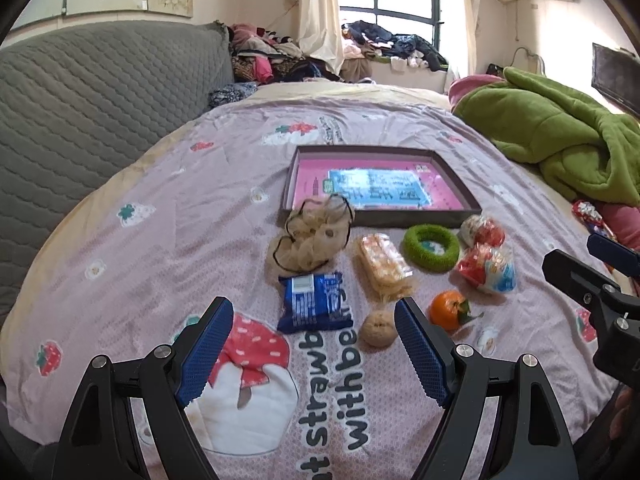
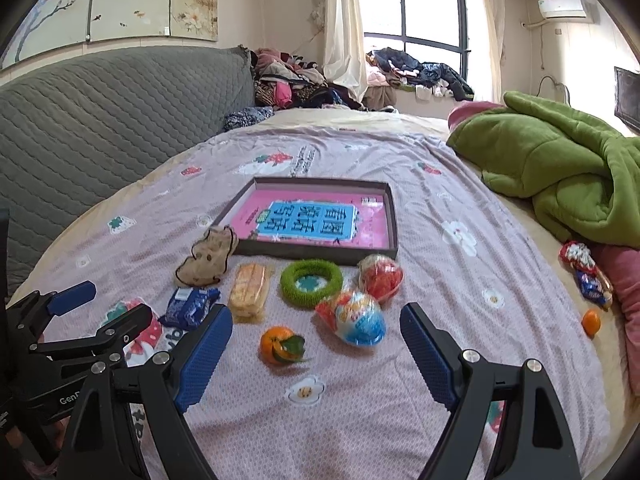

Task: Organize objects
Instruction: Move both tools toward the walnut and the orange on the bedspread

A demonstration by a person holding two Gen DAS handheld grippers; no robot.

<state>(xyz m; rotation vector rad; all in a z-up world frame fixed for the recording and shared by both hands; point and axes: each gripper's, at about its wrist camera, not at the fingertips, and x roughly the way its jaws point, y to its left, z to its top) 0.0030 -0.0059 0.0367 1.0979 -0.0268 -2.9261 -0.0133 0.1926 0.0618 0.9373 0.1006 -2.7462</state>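
Observation:
A dark shallow tray (image 1: 296, 168) (image 2: 394, 220) with a pink and blue sheet inside lies on the bed. In front of it sit a beige mesh pouch (image 1: 316, 236) (image 2: 210, 258), a blue snack packet (image 1: 314, 302) (image 2: 190, 307), a wrapped cake (image 1: 384, 266) (image 2: 249, 286), a green ring (image 1: 431, 248) (image 2: 311, 280), two red and blue wrapped toys (image 1: 488, 268) (image 2: 356, 316), an orange (image 1: 448, 310) (image 2: 278, 344) and a small tan ball (image 1: 378, 329). My left gripper (image 1: 314, 352) is open above the blue packet's near end. My right gripper (image 2: 316, 360) is open just short of the orange.
A green blanket (image 1: 560, 140) (image 2: 560, 164) is heaped at the right. A grey quilted headboard (image 1: 100, 100) runs along the left. A second orange (image 2: 591, 322) and a wrapped item (image 2: 586, 270) lie by the pink pillow at the right edge. Clothes pile up near the window.

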